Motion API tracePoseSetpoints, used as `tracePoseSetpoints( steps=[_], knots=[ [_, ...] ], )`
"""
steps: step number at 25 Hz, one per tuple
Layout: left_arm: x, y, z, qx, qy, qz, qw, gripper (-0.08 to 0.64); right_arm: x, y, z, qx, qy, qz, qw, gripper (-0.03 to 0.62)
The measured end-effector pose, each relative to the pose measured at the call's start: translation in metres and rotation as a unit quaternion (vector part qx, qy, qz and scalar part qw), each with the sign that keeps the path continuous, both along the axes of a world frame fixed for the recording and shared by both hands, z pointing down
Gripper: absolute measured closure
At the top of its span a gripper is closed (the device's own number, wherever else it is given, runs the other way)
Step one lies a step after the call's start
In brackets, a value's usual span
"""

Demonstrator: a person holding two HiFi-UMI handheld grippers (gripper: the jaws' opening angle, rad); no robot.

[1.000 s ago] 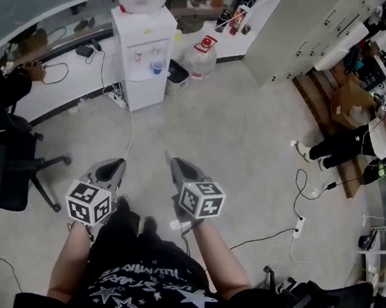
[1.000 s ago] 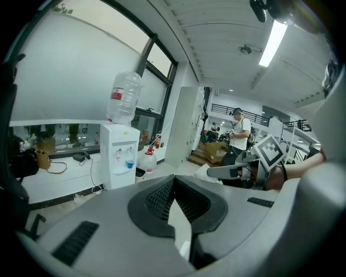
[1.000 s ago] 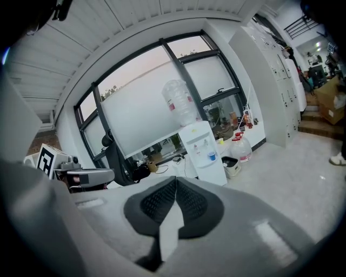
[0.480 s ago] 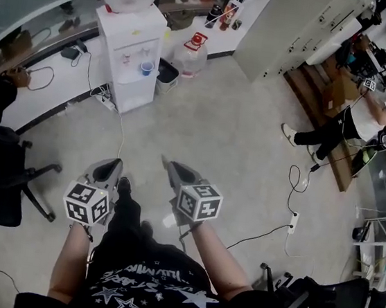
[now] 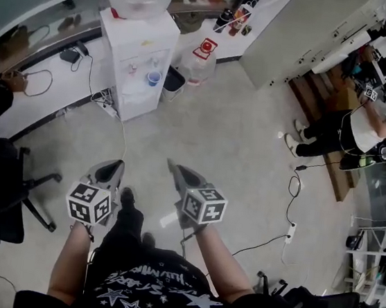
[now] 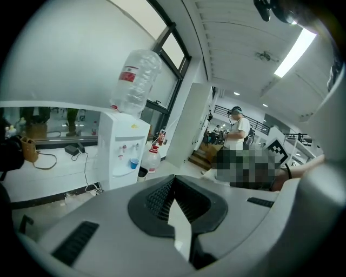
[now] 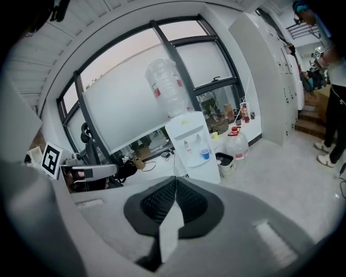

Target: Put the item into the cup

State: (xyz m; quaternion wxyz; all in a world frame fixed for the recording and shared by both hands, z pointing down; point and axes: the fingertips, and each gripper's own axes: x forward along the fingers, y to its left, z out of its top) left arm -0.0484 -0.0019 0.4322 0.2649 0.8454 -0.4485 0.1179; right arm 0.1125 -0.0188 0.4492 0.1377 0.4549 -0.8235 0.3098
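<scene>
We hold the left gripper and right gripper low — both with jaws pressed together — facing the water dispenser and its blue cup.

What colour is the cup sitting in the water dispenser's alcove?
Blue; the cup shows best in the right gripper view.

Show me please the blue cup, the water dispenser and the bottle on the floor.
blue cup point(image 5: 153, 78): head view, open top.
water dispenser point(image 5: 159, 34): head view, white top.
bottle on the floor point(image 5: 197, 65): head view, clear body.
</scene>
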Motion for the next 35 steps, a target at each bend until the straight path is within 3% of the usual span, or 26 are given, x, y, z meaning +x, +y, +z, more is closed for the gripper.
tracePoseSetpoints(
  steps=[10,25,35],
  knots=[
    [-0.03,-0.098,0.012,-0.012,0.003,0.017,0.9998,0.555,-0.027,-0.094,-0.002,0.0,0.017,0.02,1.0,0.591],
    [-0.048,-0.175,0.032,-0.025,0.019,0.043,0.9986,0.555,-0.047,-0.157,0.014,-0.02,0.034,0.048,0.998,0.591],
    [-0.037,-0.206,0.043,-0.032,0.018,-0.001,0.9993,0.555,-0.035,-0.198,0.034,-0.033,0.03,0.01,0.999,0.591]
  ],
)
